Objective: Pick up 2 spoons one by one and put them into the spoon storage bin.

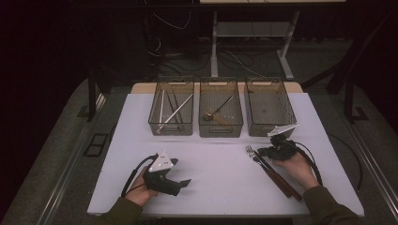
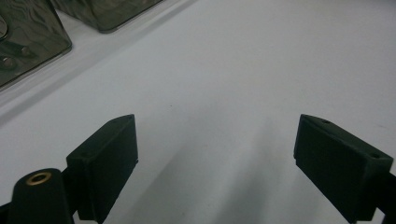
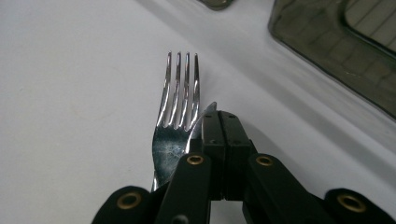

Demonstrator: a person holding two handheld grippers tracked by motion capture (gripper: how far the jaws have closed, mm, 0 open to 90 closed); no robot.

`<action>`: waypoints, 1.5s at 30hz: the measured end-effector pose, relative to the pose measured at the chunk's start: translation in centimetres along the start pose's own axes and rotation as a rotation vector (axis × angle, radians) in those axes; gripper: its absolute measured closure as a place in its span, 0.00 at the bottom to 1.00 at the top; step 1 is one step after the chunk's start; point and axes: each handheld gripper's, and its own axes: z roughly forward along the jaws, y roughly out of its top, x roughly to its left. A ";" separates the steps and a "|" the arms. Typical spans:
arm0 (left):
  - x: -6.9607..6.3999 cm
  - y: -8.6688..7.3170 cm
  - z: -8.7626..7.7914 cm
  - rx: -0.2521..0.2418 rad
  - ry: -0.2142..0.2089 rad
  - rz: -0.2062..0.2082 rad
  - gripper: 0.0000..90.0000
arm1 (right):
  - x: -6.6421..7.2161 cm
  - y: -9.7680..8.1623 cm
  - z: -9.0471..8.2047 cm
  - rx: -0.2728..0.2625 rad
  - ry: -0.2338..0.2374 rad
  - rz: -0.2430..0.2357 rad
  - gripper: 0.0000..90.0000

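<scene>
Right tongs (image 3: 223, 122) pressed together over the fork (image 3: 179, 100), fork lying on the white worktop (image 1: 216, 164) just before the right-hand bin (image 1: 270, 105), left tongs (image 2: 217, 168) spread wide above bare worktop, holding nothing

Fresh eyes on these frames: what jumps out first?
The shiny four-tined metal fork stands out, lying on the white table beside dark-handled cutlery at the person's right, with the right claw shut just over it. Behind stand three smoky clear plastic bins in a row at the far edge. The left claw rests open over bare tabletop.
</scene>
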 end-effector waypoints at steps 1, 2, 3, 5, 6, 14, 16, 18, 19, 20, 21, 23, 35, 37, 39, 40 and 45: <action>0.0 0.0 0.0 0.000 0.000 0.000 0.14 | 0.1 0.0 0.1 0.000 0.005 -0.010 1.00; 0.0 0.0 0.0 0.000 0.000 -0.001 0.14 | 0.2 0.1 0.1 0.003 0.011 -0.015 1.00; 0.0 0.0 0.0 0.000 0.000 -0.001 0.14 | 0.4 0.1 0.2 0.003 0.020 -0.021 1.00; 0.0 0.0 0.0 0.000 -0.001 0.001 0.14 | 0.7 0.2 0.3 0.010 0.027 -0.032 1.00; 0.0 0.0 0.0 0.000 -0.001 0.001 0.14 | 0.8 0.3 0.3 0.010 0.036 -0.045 1.00; 0.1 0.0 -0.1 0.012 -0.002 0.015 0.14 | 1.9 0.7 0.5 -0.002 0.072 -0.084 1.00; 0.1 0.0 -0.1 0.011 -0.003 0.015 0.14 | 2.0 0.8 0.4 -0.002 0.066 -0.091 1.00; 0.1 0.0 -0.1 0.009 -0.003 0.011 0.14 | 1.9 0.7 0.0 -0.013 0.069 -0.082 0.98; 0.1 0.0 -0.1 0.010 -0.003 0.012 0.14 | 1.8 0.7 -0.3 -0.021 0.067 -0.079 0.94; 0.1 0.0 -0.1 0.010 -0.004 0.012 0.14 | 1.8 0.7 -0.6 -0.032 0.068 -0.073 0.90; 0.1 0.0 -0.1 0.011 -0.005 0.014 0.14 | 1.7 0.7 -1.0 -0.041 0.072 -0.062 0.86; 0.1 0.0 -0.1 0.009 -0.005 0.013 0.14 | 1.6 0.5 -1.7 -0.059 0.064 -0.048 0.75; 0.2 0.0 -0.2 0.004 -0.003 0.005 0.14 | 1.1 -1.4 -5.3 -0.082 0.010 -0.004 0.48; 0.2 0.1 -0.2 -0.007 -0.004 0.001 0.14 | 1.0 -1.7 -5.8 -0.071 0.003 -0.004 0.47; 0.3 0.1 -0.2 -0.006 -0.002 0.003 0.14 | 1.1 -2.1 -6.2 -0.065 -0.006 -0.004 0.47; 0.3 0.1 -0.2 -0.007 -0.002 0.003 0.14 | 1.2 -2.4 -6.4 -0.057 -0.007 -0.005 0.47; 0.3 0.1 -0.2 -0.012 0.006 0.002 0.13 | 1.6 -3.3 -7.1 -0.038 0.002 -0.018 0.47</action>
